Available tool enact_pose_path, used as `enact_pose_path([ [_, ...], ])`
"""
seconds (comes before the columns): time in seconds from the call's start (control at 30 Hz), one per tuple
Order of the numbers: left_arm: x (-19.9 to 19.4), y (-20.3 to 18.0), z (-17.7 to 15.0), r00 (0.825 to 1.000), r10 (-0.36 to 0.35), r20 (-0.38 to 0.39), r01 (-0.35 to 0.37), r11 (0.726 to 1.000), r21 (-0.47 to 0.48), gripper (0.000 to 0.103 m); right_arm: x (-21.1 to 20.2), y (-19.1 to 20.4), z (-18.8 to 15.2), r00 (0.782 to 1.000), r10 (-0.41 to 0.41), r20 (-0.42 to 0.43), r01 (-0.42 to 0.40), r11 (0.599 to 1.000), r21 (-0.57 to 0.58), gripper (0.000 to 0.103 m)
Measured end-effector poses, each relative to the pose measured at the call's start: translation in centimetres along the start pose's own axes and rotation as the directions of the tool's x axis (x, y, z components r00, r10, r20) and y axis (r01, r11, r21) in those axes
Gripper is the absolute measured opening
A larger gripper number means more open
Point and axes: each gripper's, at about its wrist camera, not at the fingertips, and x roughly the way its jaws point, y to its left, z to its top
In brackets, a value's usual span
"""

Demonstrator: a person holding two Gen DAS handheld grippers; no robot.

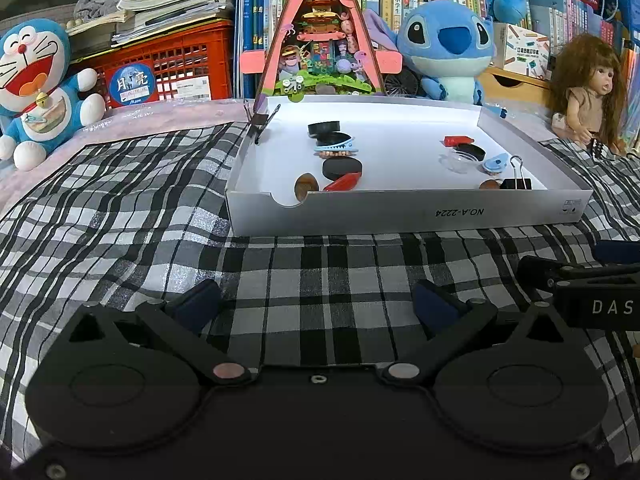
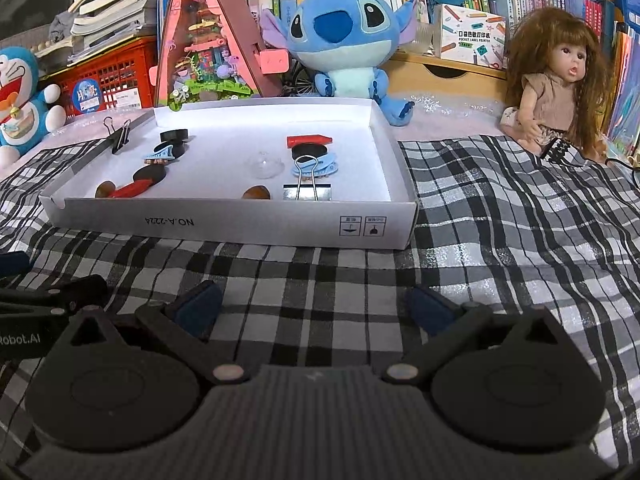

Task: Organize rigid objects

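White box lid (image 2: 240,224) at 12 o'clock w/ 2 binder clips, 2 blue clips, left gripper (image 1: 316,304) & right gripper (image 2: 314,304) spread, empty

Plaid cloth (image 1: 120,208), white box tray (image 1: 400,216) on it

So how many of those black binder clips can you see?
2. One binder clip is clamped on the white box's far-left wall. The other binder clip sits inside the box, near the front wall on the right. The front wall could hide more.
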Motion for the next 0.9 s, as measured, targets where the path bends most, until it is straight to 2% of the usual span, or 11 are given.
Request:
enact_pose_path([
  [0.7,0.0,0.1,0.1,1.000,-0.004,-0.003,0.004,1.000,-0.003,0.103,0.0,0.0,0.0,1.000,0.001,0.000,-0.001,1.000,0.001,0.103],
  [0.9,0.2,-0.1,1.2,1.000,-0.008,-0.006,0.008,1.000,0.007,0.101,0.0,0.0,-0.1,1.000,0.001,0.000,-0.001,1.000,0.002,0.103],
])
